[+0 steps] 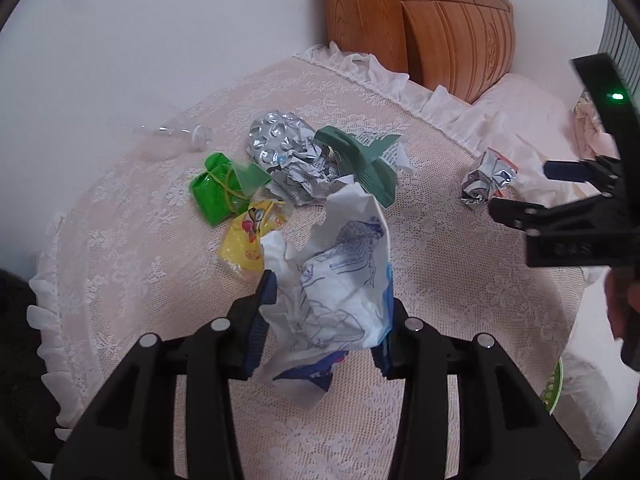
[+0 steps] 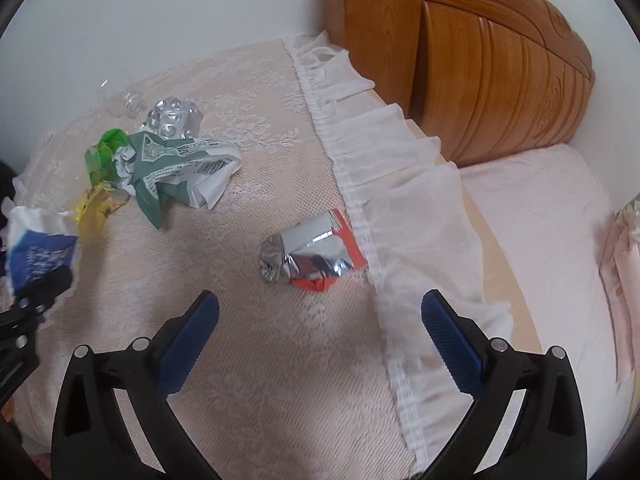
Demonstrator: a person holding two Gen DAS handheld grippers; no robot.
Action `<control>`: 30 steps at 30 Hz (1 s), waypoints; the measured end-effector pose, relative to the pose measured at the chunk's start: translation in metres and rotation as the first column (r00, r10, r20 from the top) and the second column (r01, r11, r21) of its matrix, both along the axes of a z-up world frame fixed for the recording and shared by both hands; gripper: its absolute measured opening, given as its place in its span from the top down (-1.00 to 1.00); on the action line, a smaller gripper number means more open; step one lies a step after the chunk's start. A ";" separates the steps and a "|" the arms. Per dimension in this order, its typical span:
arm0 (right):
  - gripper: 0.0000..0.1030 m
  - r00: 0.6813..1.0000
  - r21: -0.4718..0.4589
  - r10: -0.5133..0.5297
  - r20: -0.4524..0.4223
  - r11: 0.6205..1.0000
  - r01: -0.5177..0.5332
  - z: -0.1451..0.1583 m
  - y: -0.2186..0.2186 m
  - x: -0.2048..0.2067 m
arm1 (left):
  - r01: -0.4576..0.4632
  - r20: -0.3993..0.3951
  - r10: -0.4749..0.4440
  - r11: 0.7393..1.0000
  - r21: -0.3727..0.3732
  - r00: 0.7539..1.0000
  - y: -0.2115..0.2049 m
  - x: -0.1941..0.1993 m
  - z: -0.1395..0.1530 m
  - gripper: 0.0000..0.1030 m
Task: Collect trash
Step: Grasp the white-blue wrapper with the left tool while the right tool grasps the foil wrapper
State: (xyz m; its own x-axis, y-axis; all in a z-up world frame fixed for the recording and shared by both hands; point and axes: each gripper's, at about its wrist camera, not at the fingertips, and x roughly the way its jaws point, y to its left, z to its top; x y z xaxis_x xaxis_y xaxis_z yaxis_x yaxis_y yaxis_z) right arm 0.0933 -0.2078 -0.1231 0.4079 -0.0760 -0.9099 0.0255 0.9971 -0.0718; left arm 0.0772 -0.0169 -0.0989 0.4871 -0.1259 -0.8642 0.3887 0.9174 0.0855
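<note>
My left gripper (image 1: 326, 300) is shut on a crumpled white and blue plastic bag (image 1: 344, 280) and holds it above the lace cover (image 1: 460, 264). Behind it lie a yellow wrapper (image 1: 244, 240), a green wrapper (image 1: 216, 190), a silver foil pack (image 1: 276, 140), a dark green and white wrapper (image 1: 360, 160) and a clear plastic bottle (image 1: 180, 134). My right gripper (image 2: 320, 320) is open and empty, just short of a crumpled silver and orange wrapper (image 2: 312, 250); that wrapper also shows in the left wrist view (image 1: 486, 178). The held bag shows at the left edge of the right wrist view (image 2: 36, 248).
A wooden headboard (image 2: 480, 72) stands at the back right against a white wall (image 1: 140, 40). The cover's white ruffled edge (image 2: 384, 168) runs across to the right of the silver wrapper. A pink pillow (image 2: 560, 240) lies at the right.
</note>
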 end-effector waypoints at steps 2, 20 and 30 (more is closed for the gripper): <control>-0.95 1.000 -0.028 0.026 -0.013 0.999 -0.027 -0.010 0.003 0.013 | -0.006 -0.005 0.006 1.000 -0.019 1.000 0.006 -0.007 0.005 0.20; 0.21 0.998 0.157 -0.063 0.018 0.986 0.059 0.003 -0.014 -0.009 | -0.012 -0.020 0.011 0.999 -0.051 1.000 0.012 -0.041 0.021 0.20; 0.21 0.988 0.236 -0.122 0.097 0.967 0.096 0.062 -0.019 -0.107 | 0.080 -0.022 -0.082 0.991 -0.111 0.996 -0.025 -0.085 0.040 0.20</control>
